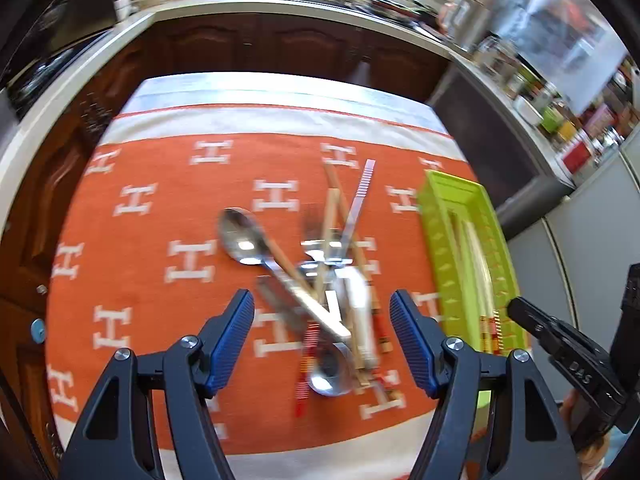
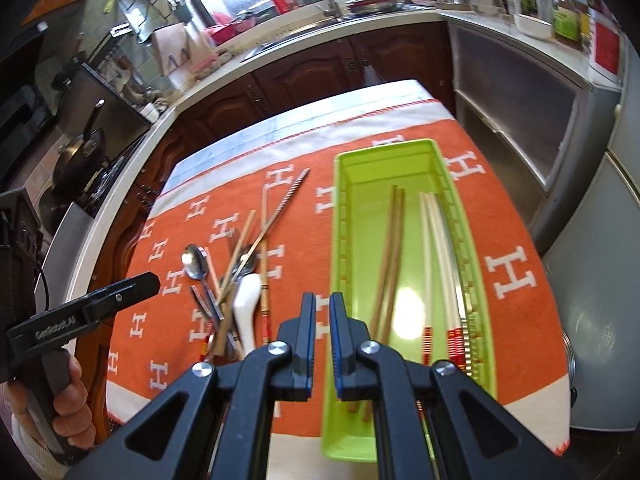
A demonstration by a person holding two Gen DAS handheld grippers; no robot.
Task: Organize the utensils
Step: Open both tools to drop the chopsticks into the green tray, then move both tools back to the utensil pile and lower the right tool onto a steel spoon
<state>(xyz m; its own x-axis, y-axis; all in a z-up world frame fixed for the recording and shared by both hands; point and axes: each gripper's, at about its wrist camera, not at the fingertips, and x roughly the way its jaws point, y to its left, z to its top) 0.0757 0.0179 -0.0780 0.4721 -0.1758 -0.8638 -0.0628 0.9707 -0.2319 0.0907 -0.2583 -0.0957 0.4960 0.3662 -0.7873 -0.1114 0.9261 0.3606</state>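
Note:
A jumbled pile of utensils (image 1: pixel 324 280) lies on the orange cloth: a metal spoon (image 1: pixel 240 240), a white ceramic spoon (image 1: pixel 360 316), a fork and several chopsticks. My left gripper (image 1: pixel 322 320) hovers right over the pile, jaws wide open, nothing between them. To the right sits a green tray (image 2: pixel 360 208) that holds wooden chopsticks (image 2: pixel 390 256) and white chopsticks (image 2: pixel 440 260). My right gripper (image 2: pixel 323 304) is shut and empty over the tray's near left rim. The pile (image 2: pixel 236 276) lies left of it, and the left gripper (image 2: pixel 120 292) shows there, held by a hand (image 2: pixel 68 400).
The orange cloth (image 1: pixel 140 280) with white H marks covers a small table. Dark wood cabinets (image 1: pixel 260 44) and a counter with a sink (image 2: pixel 280 40) run behind it. A stove with a pan (image 2: pixel 80 152) is far left; a grey fridge (image 2: pixel 600 280) stands right.

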